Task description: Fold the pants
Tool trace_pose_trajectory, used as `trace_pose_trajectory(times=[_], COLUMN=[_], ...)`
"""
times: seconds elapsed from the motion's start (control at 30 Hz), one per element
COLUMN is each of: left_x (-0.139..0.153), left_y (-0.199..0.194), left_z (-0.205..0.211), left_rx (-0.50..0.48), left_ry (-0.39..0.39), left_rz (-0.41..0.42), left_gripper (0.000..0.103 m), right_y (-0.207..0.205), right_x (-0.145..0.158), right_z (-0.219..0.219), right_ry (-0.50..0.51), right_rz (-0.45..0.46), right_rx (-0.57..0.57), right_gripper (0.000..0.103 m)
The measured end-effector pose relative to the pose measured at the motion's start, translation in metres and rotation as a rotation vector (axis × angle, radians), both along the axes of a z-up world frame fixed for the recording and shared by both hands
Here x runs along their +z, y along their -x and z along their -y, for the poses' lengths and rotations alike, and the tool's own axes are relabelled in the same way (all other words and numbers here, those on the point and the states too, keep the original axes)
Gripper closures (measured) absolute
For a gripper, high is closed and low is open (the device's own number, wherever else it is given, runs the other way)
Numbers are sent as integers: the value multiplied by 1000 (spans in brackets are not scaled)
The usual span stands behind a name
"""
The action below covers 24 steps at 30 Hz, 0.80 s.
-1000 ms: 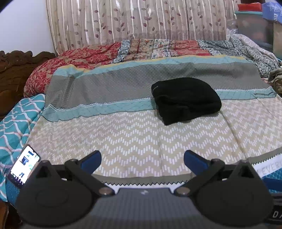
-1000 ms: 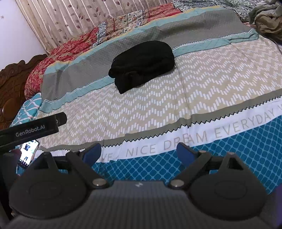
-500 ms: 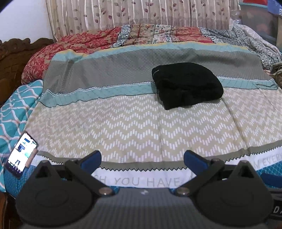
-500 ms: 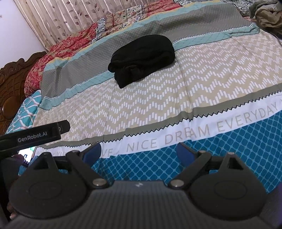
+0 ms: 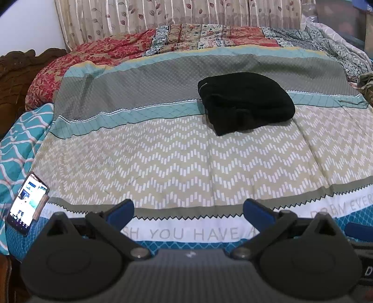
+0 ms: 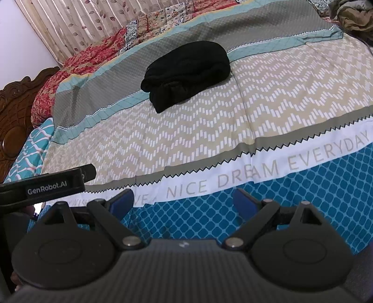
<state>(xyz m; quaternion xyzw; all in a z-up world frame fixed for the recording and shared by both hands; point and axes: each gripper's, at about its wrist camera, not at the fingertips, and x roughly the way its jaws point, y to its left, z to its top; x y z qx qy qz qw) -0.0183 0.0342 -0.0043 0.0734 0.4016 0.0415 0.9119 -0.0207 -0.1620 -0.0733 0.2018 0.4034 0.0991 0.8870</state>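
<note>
The black pants [image 5: 244, 102] lie folded in a compact bundle on the patterned bedspread [image 5: 163, 160], far ahead and right of centre in the left wrist view. The same pants [image 6: 186, 72] show up the bed in the right wrist view. My left gripper [image 5: 188, 209] hangs open over the near edge of the bed, nothing between its blue-tipped fingers. My right gripper [image 6: 184, 198] is open too, over the blue lattice band and well short of the pants. The left gripper's black body [image 6: 46, 184] juts in at the left of the right wrist view.
A phone [image 5: 26, 202] with a lit screen lies at the bed's left edge. A carved wooden headboard [image 6: 16, 111] stands at the left. A red patterned quilt [image 5: 98, 56] and curtain [image 5: 163, 14] line the far side. Crumpled clothes [image 6: 354, 16] sit at the far right.
Both grippers have drawn back toward the near edge of the bed, so the lettered white band has come into the left view. The pants have not moved.
</note>
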Motion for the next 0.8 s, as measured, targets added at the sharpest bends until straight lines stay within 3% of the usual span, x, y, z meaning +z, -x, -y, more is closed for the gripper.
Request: trace_pose_trajectory(times=[0.8], left_x=[-12], left_y=[-5], left_z=[3], left_rx=[-9], left_ry=[-12], left_rz=[-52], left_gripper=[0], right_y=[-2], right_x=[-7], right_z=[2], right_ry=[-15], right_rz=[-32], right_rx=[-4], right_gripper=[9])
